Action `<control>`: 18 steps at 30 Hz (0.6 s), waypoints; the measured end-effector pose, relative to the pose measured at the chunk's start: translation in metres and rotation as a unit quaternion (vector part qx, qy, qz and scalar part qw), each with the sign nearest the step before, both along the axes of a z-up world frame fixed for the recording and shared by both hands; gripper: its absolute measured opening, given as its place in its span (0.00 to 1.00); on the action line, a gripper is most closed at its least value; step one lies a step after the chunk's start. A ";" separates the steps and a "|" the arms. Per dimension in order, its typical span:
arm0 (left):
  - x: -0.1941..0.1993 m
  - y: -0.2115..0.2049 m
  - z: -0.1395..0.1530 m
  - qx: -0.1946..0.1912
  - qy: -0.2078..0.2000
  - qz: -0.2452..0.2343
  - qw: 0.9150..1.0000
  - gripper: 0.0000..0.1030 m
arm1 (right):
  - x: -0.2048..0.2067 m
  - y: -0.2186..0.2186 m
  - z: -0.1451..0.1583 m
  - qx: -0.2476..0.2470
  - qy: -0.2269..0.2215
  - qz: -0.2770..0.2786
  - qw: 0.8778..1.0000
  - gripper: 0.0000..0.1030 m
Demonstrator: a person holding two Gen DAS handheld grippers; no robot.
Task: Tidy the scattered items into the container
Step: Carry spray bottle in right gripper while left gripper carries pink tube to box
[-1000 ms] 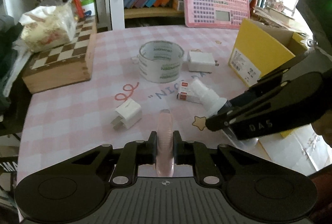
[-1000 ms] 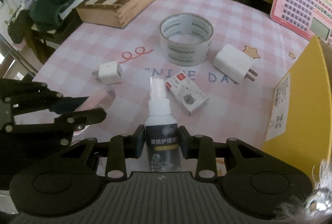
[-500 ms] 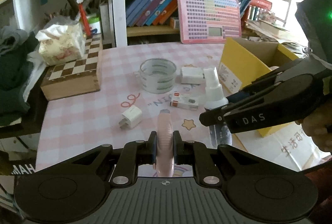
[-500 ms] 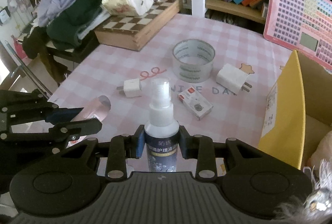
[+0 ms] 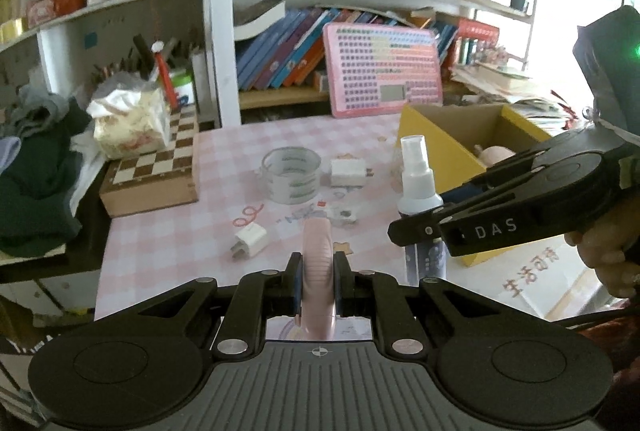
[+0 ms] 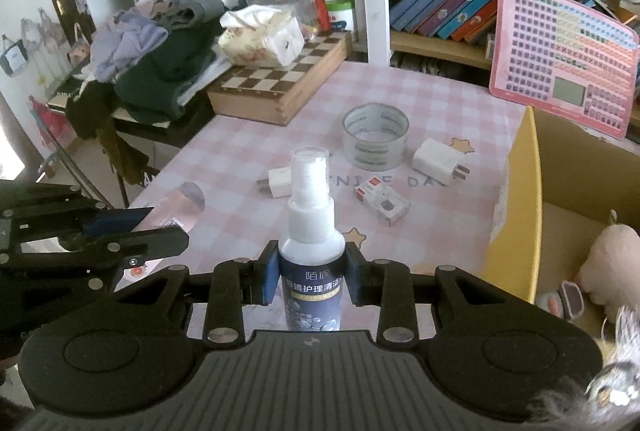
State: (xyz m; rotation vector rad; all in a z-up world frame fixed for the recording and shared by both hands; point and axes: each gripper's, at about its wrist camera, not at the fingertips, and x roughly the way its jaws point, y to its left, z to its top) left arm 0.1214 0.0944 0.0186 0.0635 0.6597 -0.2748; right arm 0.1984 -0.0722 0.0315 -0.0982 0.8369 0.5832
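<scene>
Right gripper (image 6: 311, 277) is clamping the spray bottle (image 6: 311, 231); left gripper (image 5: 317, 283) is clamping a pink tube (image 5: 317, 271), both above the table's near edge. Box (image 6: 520, 191) at right edge is holding a plush; tape (image 6: 376, 135), two chargers, small carton remaining.

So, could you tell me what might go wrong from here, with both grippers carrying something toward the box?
1. The right gripper grips the spray bottle low on its body, so the tall top could tip as it swings over the box wall.
2. The left gripper pinches the thin pink item on edge; it might slip or twist.
3. The two grippers are close together and could collide at the box.
</scene>
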 end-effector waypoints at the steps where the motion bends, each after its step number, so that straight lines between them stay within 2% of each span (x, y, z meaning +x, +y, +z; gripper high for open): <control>1: -0.004 -0.001 0.002 0.000 -0.003 -0.004 1.000 0.13 | -0.005 -0.002 0.002 0.002 -0.002 -0.003 1.000 0.30; 18: -0.046 -0.030 0.008 -0.009 -0.019 -0.078 0.997 0.13 | -0.075 -0.035 0.011 0.016 -0.015 -0.070 0.997 0.30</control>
